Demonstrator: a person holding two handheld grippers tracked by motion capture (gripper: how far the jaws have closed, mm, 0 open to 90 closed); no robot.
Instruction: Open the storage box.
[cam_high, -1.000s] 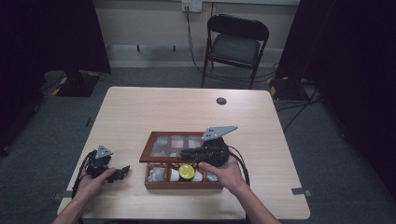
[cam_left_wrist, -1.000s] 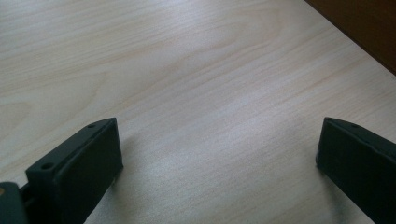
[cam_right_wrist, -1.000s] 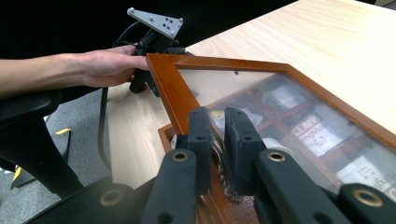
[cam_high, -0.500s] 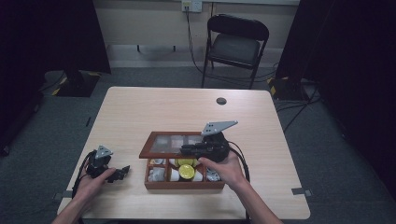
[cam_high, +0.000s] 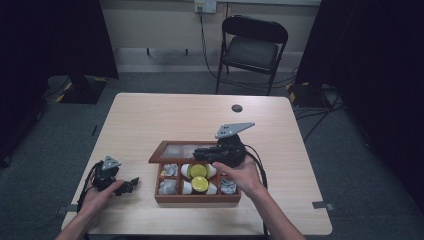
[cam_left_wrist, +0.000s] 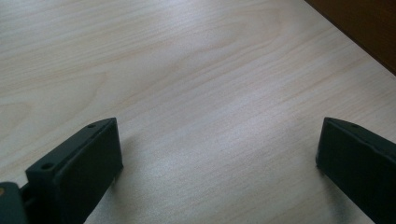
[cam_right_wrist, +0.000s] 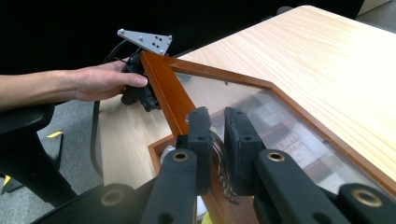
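Observation:
A wooden box (cam_high: 197, 198) with a glass-paned lid (cam_high: 175, 150) sits at the table's near middle. My right gripper (cam_high: 199, 151) is shut on the small metal clasp (cam_right_wrist: 220, 164) at the lid's front edge and holds the lid (cam_right_wrist: 164, 91) tilted up. Under it the compartments show two yellow-topped pots (cam_high: 199, 177) and silvery wrapped pieces (cam_high: 169, 187). My left gripper (cam_high: 131, 184) rests on the table left of the box, its jaws wide apart over bare wood (cam_left_wrist: 219, 140). A hand holds the left gripper (cam_right_wrist: 142, 91) beyond the lid's far corner.
A small black disc (cam_high: 237, 108) lies near the table's far edge. A black folding chair (cam_high: 252, 47) stands behind the table (cam_high: 150, 120). In the left gripper view the box's brown side (cam_left_wrist: 369, 28) lies at the upper right.
The lid has swung further up and back with my right gripper, uncovering more of the compartments. The left gripper has stayed where it was.

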